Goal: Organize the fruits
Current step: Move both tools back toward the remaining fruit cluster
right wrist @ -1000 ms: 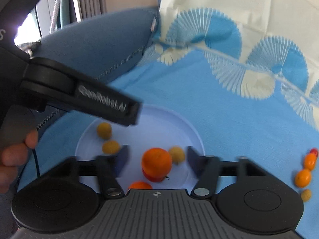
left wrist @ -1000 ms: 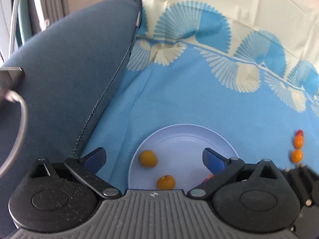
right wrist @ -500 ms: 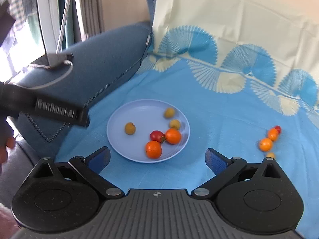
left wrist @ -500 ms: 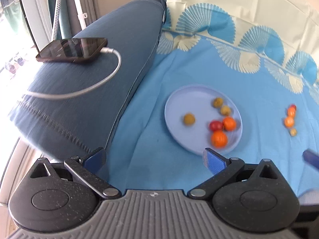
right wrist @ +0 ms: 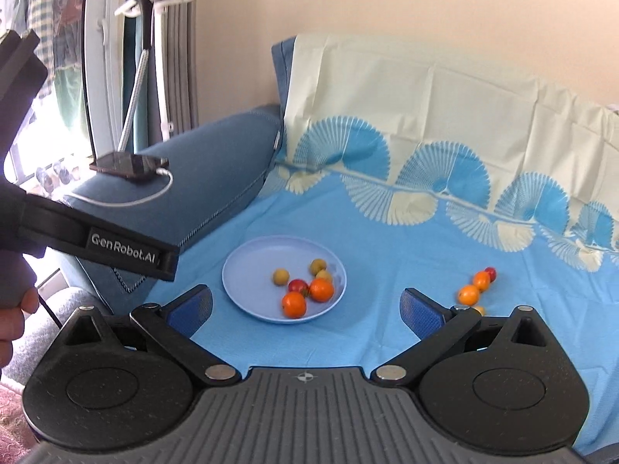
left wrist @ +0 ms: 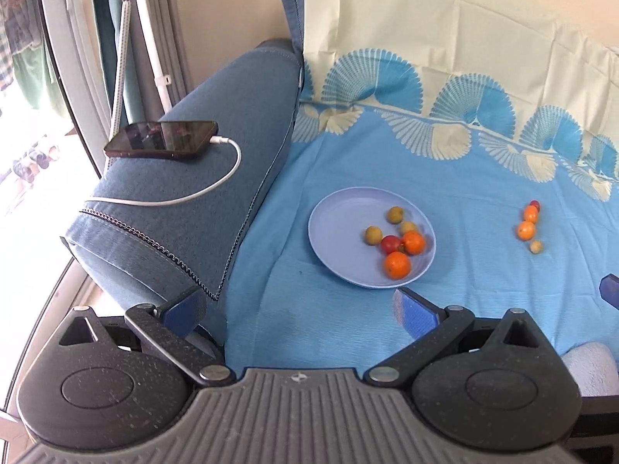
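Observation:
A pale blue plate (left wrist: 340,224) (right wrist: 247,270) lies on the blue patterned cloth (left wrist: 445,178) and holds several small fruits: two oranges (left wrist: 397,265) (right wrist: 294,304), a red one (left wrist: 390,243) (right wrist: 298,285) and yellow-green ones (left wrist: 373,234) (right wrist: 280,276). Right of the plate a short row of loose fruits (left wrist: 527,230) (right wrist: 469,294) lies on the cloth. My left gripper (left wrist: 300,309) is open and empty, well back from the plate. Empty too, my right gripper (right wrist: 305,305) stands open, with plate and loose fruits beyond its blue fingertips (right wrist: 419,311).
A blue sofa armrest (left wrist: 216,162) on the left carries a dark phone (left wrist: 162,139) (right wrist: 129,164) with a white cable (left wrist: 201,193). The left gripper's black body (right wrist: 116,247) and a hand (right wrist: 11,317) cross the right wrist view. A window and a pole (right wrist: 139,58) stand behind.
Both grippers have pulled back and up from the plate, which now looks small and far. The right gripper opened wide and left an orange on the plate.

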`<state>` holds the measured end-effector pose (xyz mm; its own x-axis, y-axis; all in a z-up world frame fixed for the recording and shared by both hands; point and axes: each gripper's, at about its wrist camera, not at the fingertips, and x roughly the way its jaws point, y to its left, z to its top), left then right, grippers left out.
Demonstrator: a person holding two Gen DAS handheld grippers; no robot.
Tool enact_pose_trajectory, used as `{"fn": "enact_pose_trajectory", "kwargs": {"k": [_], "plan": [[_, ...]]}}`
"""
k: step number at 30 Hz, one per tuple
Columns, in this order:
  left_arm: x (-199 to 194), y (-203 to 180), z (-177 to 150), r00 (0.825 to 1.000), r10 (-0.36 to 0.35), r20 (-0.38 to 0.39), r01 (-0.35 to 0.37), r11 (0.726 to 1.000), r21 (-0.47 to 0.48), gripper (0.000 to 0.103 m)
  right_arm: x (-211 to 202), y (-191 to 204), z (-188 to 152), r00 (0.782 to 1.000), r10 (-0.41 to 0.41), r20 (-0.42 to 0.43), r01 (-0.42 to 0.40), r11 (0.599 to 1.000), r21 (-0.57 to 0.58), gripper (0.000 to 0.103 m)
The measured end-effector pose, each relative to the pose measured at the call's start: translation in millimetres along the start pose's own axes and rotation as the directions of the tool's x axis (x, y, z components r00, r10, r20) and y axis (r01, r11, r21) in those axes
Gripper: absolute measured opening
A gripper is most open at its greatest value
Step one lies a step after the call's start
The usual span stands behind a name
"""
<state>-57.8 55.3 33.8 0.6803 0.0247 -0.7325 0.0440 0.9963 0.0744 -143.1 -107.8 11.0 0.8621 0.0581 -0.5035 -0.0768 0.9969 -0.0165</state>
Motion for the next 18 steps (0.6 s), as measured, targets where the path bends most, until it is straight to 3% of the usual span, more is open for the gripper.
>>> {"fn": "enact_pose_trajectory", "kwargs": {"k": [8,18], "plan": [[-22,-3,-2,0.999,-0.004,0.047,0.004,1.000,0.011,0.103,-22,-2,1,0.999,0.002,0.046,-0.002,1.000,-0.009,0.102],[-24,-4,-2,0.999,-0.006,0.049,0.006,1.000,0.020,0.103,-25,-4,0,0.999,0.004,0.051,-0.004,1.000,-0.010,0.102]]}}
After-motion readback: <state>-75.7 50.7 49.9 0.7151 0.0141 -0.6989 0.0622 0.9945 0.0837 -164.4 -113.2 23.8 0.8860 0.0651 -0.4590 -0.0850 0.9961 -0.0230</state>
